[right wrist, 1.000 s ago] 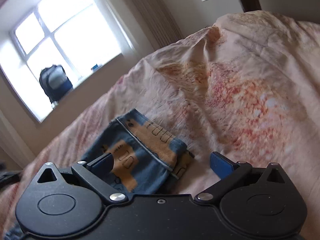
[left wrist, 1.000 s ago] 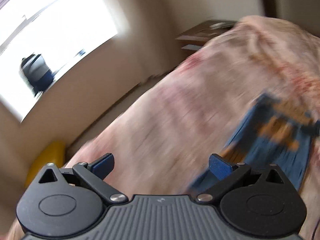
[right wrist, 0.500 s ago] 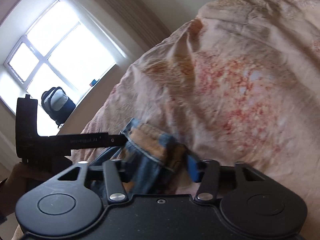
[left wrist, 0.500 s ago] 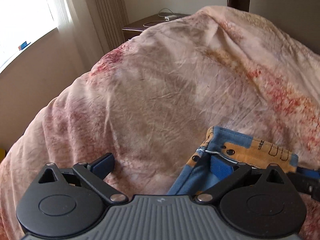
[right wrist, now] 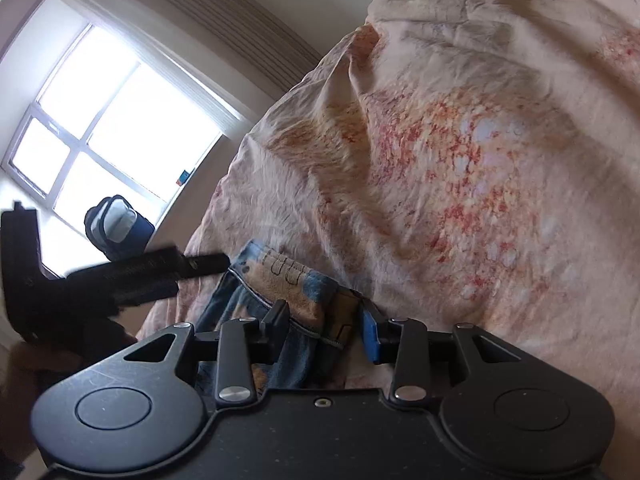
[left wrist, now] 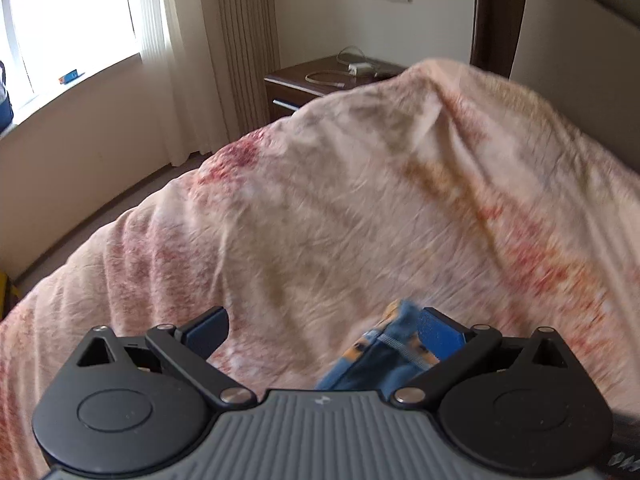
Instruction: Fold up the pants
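My left tool [left wrist: 322, 330] is spread wide; the pants [left wrist: 384, 354] lie on the bed [left wrist: 360, 208], bunched against its right finger only. My right tool [right wrist: 326, 326] is half closed around the pants [right wrist: 288, 288], whose waistband sits between its fingers; whether the pads bite the cloth, I cannot tell. Only the right view shows the left tool [right wrist: 120, 272] reaching the waistband, and the backpack [right wrist: 118, 232]. Only the left view shows the nightstand [left wrist: 320, 80]. The pants' lower part is hidden behind both tool bodies.
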Demonstrator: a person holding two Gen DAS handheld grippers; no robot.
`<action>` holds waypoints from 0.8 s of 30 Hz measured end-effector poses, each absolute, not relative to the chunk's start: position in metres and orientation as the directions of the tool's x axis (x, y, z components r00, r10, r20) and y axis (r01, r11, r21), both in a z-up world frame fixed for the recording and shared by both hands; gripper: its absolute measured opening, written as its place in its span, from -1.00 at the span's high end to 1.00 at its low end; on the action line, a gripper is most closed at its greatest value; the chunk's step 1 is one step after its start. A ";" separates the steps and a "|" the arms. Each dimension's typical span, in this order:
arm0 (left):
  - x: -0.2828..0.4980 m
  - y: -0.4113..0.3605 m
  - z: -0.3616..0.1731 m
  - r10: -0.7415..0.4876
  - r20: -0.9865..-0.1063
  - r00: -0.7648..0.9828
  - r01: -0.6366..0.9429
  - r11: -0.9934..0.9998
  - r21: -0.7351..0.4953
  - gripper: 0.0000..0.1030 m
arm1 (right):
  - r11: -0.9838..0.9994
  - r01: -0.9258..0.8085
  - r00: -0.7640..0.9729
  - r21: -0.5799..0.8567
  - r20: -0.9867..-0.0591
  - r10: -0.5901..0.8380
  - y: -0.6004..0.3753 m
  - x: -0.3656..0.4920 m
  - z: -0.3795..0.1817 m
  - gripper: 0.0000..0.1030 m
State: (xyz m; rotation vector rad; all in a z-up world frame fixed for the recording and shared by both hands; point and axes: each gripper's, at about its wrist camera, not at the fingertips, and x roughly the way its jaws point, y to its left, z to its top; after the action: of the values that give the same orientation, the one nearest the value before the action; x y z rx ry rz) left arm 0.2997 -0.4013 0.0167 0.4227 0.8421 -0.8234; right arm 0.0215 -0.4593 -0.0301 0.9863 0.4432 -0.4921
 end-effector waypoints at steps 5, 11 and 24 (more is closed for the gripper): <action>0.303 -0.408 0.030 -0.510 -0.794 0.331 0.769 0.634 -0.086 -0.99 | 0.458 0.593 0.795 0.662 -0.573 -0.201 -0.462 0.022 -0.031 0.62; 0.314 -0.415 0.037 -0.473 -0.857 0.204 0.666 0.709 -0.233 -0.63 | 0.629 0.563 0.807 0.536 -0.522 -0.277 -0.437 0.026 -0.007 0.70; 0.304 -0.433 0.049 -0.377 -0.924 0.071 0.666 0.707 -0.238 -0.62 | 0.933 0.335 0.877 0.132 -0.406 -0.258 -0.364 0.049 0.022 0.70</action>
State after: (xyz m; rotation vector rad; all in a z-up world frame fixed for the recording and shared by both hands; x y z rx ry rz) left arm 0.3037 -0.4331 0.0486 0.2764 1.2769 -0.7992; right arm 0.0489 -0.3636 0.0222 0.2013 0.3947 -0.3116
